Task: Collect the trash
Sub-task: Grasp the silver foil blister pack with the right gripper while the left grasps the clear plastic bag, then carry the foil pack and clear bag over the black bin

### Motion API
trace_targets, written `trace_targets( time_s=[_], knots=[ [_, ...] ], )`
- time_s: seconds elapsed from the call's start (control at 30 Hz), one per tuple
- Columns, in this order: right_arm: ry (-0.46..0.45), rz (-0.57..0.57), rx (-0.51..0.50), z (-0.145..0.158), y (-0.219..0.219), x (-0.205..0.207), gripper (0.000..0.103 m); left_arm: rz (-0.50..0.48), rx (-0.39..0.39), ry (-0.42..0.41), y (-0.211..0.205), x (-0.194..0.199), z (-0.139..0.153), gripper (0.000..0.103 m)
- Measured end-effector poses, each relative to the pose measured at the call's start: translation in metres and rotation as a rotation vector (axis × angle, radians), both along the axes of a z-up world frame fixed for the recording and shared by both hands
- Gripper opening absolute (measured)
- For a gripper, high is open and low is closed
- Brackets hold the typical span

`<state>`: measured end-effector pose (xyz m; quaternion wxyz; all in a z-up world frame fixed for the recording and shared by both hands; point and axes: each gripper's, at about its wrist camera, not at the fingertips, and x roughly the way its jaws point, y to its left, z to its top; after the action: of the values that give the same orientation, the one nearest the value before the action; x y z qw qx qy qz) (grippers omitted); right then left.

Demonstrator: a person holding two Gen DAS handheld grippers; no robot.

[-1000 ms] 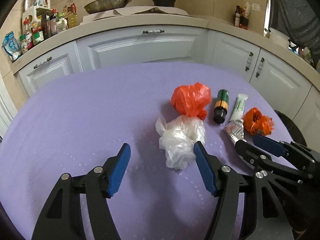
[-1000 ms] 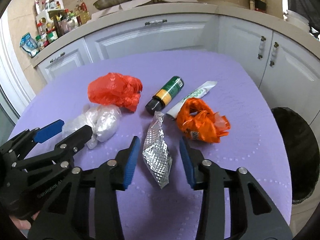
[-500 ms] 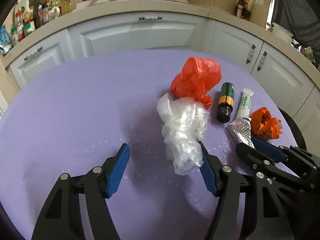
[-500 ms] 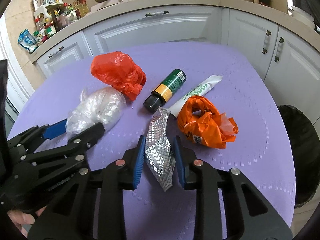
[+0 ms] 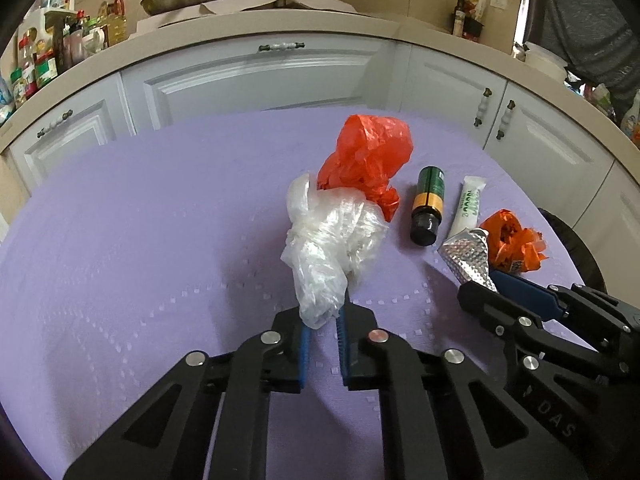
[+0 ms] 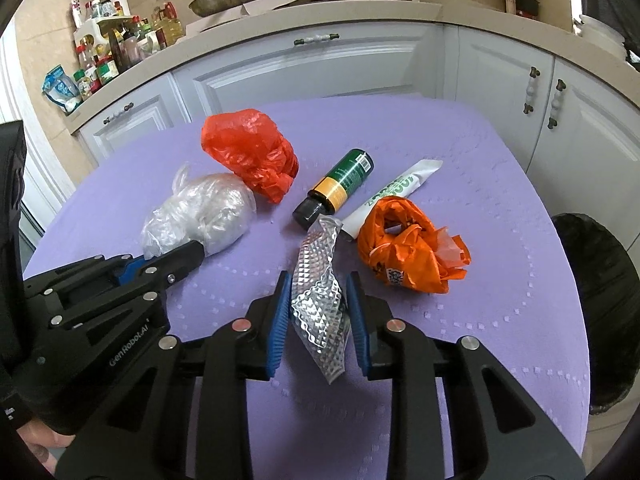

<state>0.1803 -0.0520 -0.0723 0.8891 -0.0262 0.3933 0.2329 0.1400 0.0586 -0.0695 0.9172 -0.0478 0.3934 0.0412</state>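
My left gripper (image 5: pixel 322 320) is shut on the near end of a crumpled clear plastic bag (image 5: pixel 332 244), which also shows in the right wrist view (image 6: pixel 200 216). My right gripper (image 6: pixel 316 300) is shut on a crinkled silver foil wrapper (image 6: pixel 318 296), seen from the left wrist view (image 5: pixel 468 254) too. On the purple tablecloth (image 6: pixel 460 152) lie a red plastic bag (image 6: pixel 248 152), an orange bag (image 6: pixel 408 252), a green and yellow bottle (image 6: pixel 336 192) and a white tube (image 6: pixel 396 192).
A black-lined trash bin (image 6: pixel 596 312) stands beside the table's right edge. White cabinets (image 6: pixel 312 68) and a counter with bottles (image 6: pixel 120 48), a pan and a pot lie behind the table.
Both grippers have closed: the left onto the clear bag, the right onto the foil wrapper. The clear bag now stands lifted and stretched toward the left gripper.
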Motion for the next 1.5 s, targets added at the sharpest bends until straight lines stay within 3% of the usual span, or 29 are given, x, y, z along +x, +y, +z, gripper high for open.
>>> trace_targets(
  time_s=[0.57,0.97,1.5],
  knots=[
    [-0.042,-0.015,0.024,0.008,-0.010,-0.017,0.027,0.019,0.005,-0.086,0.010,-0.026,0.016,0.005],
    [-0.164,-0.037,0.055,0.039,-0.026,-0.038,0.027,0.065,-0.002,-0.198,0.016,-0.055,0.046,0.005],
    [-0.270,-0.192,0.073,0.069,-0.101,-0.049,0.027,-0.029,-0.025,-0.296,-0.025,-0.059,0.077,0.005]
  ],
)
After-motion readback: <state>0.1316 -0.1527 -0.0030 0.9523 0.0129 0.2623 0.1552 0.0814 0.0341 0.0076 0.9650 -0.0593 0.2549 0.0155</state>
